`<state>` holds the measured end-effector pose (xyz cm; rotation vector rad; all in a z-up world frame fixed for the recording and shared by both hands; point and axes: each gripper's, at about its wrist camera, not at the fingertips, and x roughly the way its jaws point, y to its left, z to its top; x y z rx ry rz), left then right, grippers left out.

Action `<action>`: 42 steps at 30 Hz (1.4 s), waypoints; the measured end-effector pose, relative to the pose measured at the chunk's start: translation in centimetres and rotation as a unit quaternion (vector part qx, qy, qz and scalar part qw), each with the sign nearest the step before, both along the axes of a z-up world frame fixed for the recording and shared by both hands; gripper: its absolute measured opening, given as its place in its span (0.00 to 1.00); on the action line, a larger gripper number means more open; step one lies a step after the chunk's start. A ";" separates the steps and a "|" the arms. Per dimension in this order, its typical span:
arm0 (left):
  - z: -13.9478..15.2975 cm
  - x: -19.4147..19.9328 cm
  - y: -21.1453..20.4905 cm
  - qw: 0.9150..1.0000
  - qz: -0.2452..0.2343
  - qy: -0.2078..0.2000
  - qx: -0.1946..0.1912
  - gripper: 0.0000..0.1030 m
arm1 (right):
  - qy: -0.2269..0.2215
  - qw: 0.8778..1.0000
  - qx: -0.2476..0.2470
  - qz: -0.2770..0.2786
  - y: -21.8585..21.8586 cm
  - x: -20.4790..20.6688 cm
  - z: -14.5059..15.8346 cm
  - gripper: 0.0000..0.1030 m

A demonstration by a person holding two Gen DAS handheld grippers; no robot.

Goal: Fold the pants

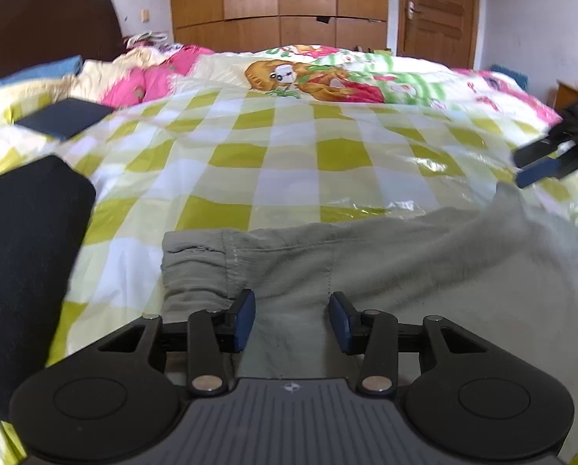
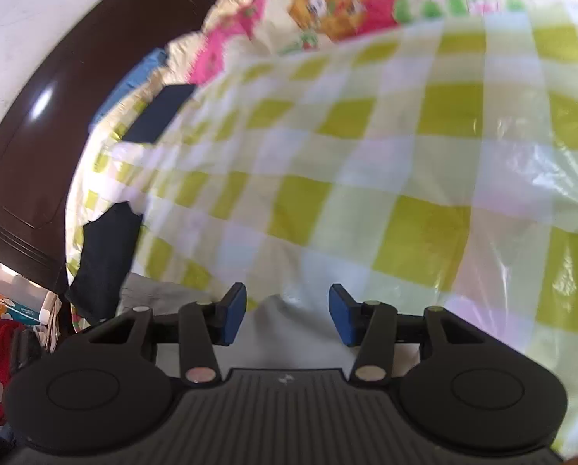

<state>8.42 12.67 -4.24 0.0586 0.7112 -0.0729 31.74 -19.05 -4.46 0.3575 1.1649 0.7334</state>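
Grey pants [image 1: 386, 271] lie on the green-and-white checked bed cover, waistband end at the left. My left gripper [image 1: 292, 321] is open just above the pants near the waistband, holding nothing. My right gripper [image 2: 287, 319] is open over a raised fold of the grey pants [image 2: 285, 341]; this view is blurred. The right gripper also shows in the left wrist view [image 1: 537, 168] at the far right, just above a lifted peak of the pants, jaws slightly apart.
A folded dark navy garment [image 1: 25, 255] lies at the left of the bed. A dark flat folded item [image 1: 66, 118] sits further back. Patterned quilt [image 1: 308, 73] lies behind, dark headboard [image 1: 45, 27] at left, wooden wardrobe and door beyond.
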 end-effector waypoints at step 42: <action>0.2 -0.1 -0.1 1.000 -0.008 0.002 0.015 0.61 | 0.057 0.989 0.036 0.132 3.0 -2.5 -2.2 0.62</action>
